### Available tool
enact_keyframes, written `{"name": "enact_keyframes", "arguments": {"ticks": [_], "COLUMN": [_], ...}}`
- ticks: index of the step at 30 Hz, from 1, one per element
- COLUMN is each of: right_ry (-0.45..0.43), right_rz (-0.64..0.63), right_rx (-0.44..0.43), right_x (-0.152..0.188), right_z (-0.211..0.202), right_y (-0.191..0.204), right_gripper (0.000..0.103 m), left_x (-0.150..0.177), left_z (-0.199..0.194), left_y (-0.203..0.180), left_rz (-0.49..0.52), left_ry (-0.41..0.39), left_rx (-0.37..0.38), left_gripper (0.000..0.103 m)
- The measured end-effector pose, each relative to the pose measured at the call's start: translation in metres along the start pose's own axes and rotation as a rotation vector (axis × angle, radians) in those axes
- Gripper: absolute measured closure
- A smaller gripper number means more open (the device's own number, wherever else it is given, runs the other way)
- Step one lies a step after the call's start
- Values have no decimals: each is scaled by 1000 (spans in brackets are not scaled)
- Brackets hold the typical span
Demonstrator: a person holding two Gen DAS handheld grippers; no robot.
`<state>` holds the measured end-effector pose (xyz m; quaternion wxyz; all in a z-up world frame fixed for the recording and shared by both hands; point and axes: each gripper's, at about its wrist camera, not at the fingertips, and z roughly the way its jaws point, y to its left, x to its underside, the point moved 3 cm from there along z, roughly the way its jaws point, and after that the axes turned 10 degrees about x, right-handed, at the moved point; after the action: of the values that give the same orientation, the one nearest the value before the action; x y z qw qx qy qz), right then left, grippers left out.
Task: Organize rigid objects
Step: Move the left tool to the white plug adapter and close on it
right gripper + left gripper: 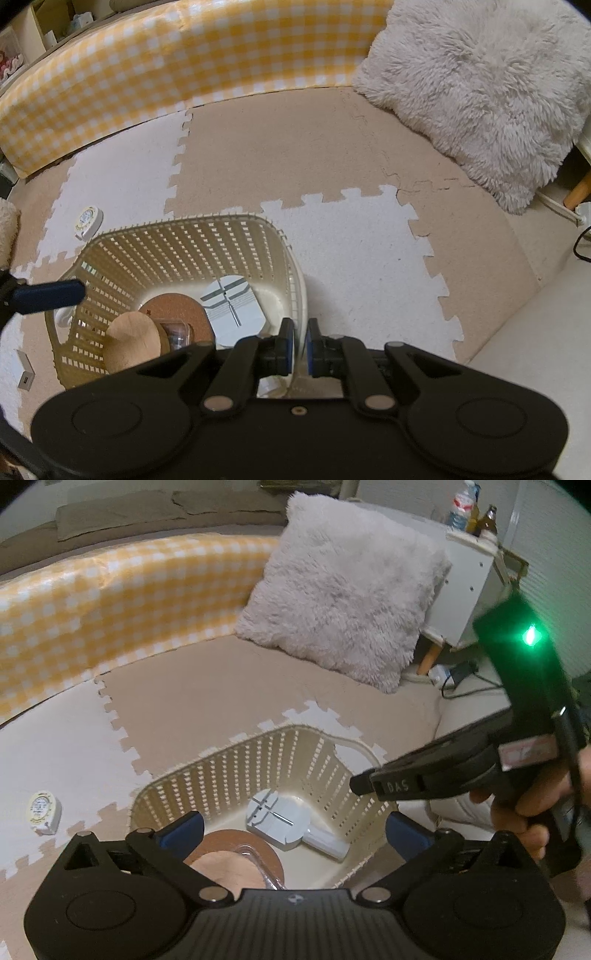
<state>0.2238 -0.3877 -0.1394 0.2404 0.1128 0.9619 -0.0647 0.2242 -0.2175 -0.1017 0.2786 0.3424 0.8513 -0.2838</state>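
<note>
**Left fingers wide over the basket, tape measure waiting off to the left**

Starting at the far left: a small round tape measure (43,811) is lying flat on the white foam mat (55,746), well apart from the basket (236,771) and left of it. It is looking pale cream with a printed label on top, a compact disc with no real long axis.

The left gripper (291,829) is hovering over the basket with its blue fingers (181,830) spread wide apart, holding nothing. Below it, a cork disc (264,853), a white ridged block (277,821) and a white cylinder (327,843) are sitting in the basket bottom.

Over on the right, the right gripper (300,345) is pinching the basket's near rim (301,295), fingers nearly together on the plastic wall.

My read: the tape measure is next, and the left hand is the nearer one; it needs to swing left and come down from above.
</note>
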Motion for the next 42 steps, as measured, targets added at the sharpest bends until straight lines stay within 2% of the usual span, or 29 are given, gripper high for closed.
{"name": "enact_keyframes", "arguments": {"ticks": [4, 13, 20, 28, 31, 37, 42], "right_ry": [1, 3, 3, 3, 2, 3, 3], "right_rz": [3, 9, 10, 6, 5, 1, -1], "right_rx": [-2, -10, -10, -7, -6, -2, 0], "right_x": [0, 0, 0, 0, 0, 0, 0], "right_z": [0, -1, -1, -1, -1, -1, -1], "right_y": [0, -2, -2, -2, -2, -2, -1], "right_gripper": [96, 96, 96, 96, 96, 96, 96], "left_x": [-6, -9, 15, 37, 50, 78, 98], "left_z": [-17, -63, -99, -124, -131, -132, -120], "left_y": [3, 17, 40, 81, 99, 131, 145], "left_rz": [-18, -20, -2, -46, -50, -82, -31], "left_ry": [-27, -74, -62, -47, -17, 93, 219], "left_rx": [-14, -100, -177, -233, -271, -307, -359], "left_gripper": [0, 0, 0, 0, 0, 0, 0]}}
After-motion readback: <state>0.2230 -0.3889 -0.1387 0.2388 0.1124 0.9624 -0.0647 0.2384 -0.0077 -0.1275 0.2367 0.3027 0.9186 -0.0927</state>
